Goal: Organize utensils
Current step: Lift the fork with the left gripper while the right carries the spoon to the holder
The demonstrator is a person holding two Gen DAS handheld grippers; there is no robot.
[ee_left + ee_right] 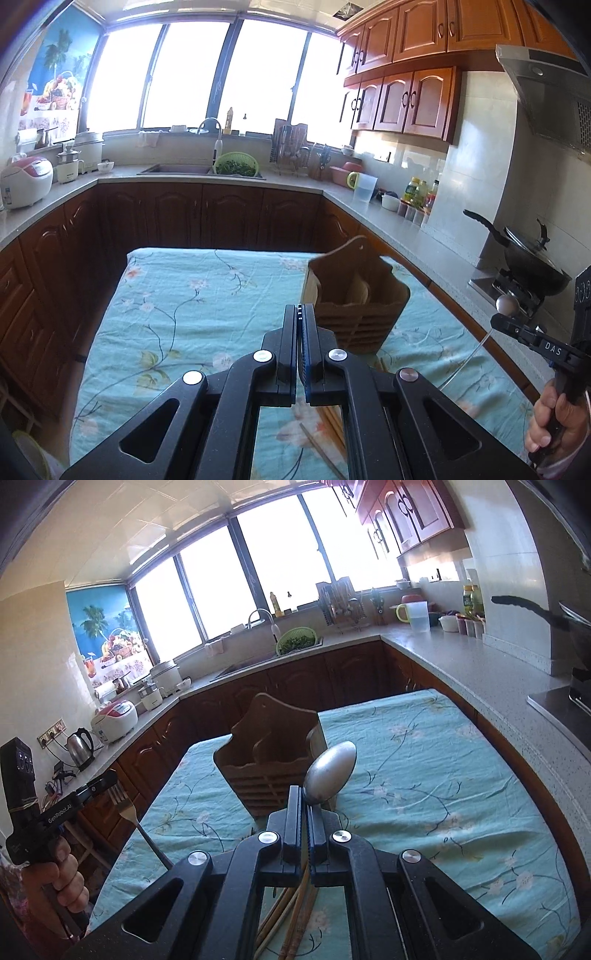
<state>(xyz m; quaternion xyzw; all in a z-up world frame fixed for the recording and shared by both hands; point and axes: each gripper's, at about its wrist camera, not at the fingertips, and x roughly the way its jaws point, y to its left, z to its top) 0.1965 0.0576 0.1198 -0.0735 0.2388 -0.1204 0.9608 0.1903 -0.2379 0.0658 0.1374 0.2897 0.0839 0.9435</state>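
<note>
A brown wooden utensil holder (356, 295) stands on the floral tablecloth, ahead and right of my left gripper (300, 314); it also shows in the right wrist view (271, 760). My left gripper is shut on a fork (125, 805), seen from the right wrist view with its tines up. My right gripper (306, 797) is shut on a metal spoon (330, 773), bowl up, just right of the holder; it also shows in the left wrist view (506, 305). Several wooden chopsticks (291, 919) lie on the cloth beneath the grippers.
The teal floral cloth (192, 302) covers a table between dark cabinets. Counters run around it with a sink, a green colander (235, 166), a rice cooker (26, 181), a kettle (80, 748), and a wok (532, 258) on the stove at right.
</note>
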